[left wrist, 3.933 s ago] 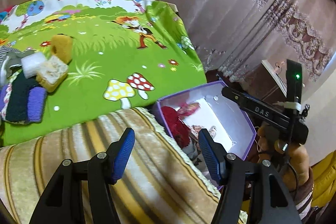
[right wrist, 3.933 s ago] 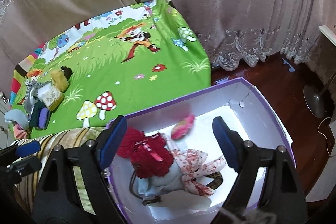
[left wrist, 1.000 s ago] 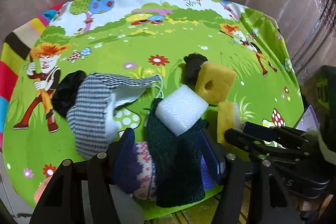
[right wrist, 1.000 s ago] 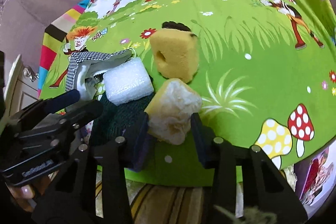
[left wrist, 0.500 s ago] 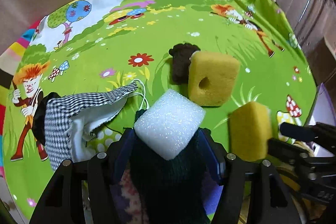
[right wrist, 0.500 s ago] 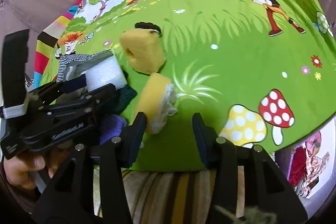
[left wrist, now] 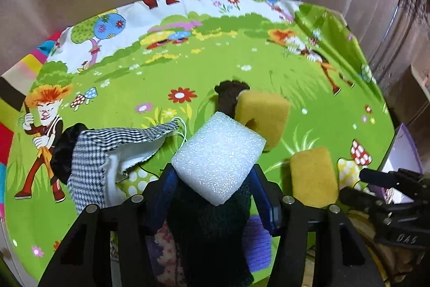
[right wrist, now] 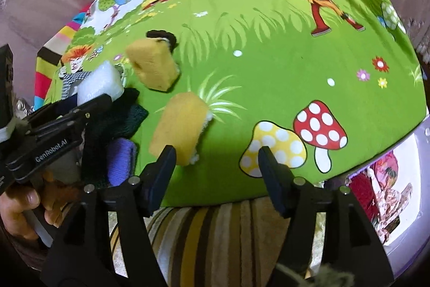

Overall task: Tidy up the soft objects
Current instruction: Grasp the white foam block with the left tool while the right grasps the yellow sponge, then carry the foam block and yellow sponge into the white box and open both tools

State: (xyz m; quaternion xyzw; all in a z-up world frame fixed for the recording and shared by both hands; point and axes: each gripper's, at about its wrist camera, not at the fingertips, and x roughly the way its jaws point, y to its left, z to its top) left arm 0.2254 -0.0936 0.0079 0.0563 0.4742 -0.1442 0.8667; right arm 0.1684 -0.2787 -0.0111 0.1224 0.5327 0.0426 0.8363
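Note:
A white foam block (left wrist: 217,158) rests on a dark green knit (left wrist: 209,233). My left gripper (left wrist: 215,179) straddles the block, its jaws closing, and the blue pads touch both of its sides. Behind the block stands a yellow sponge with a hole (left wrist: 262,117) and a dark brown lump (left wrist: 228,96). A second yellow sponge with a white underside (right wrist: 180,131) lies loose on the green cartoon cloth (right wrist: 268,58), just beside my right gripper's left finger. My right gripper (right wrist: 216,155) has its jaws opening, with only cloth between them.
A checked cloth (left wrist: 107,149) lies left of the foam, and a purple knit (right wrist: 121,160) lies by the green one. A purple box (right wrist: 403,206) holding a red-haired doll sits low on the right. A striped cushion (right wrist: 215,233) lies below the cloth's edge. A hand (right wrist: 18,206) holds the left gripper.
My right gripper let go of the white-backed yellow sponge, spread its jaws and drifted right. My left gripper moved up onto the white foam block and narrowed around it.

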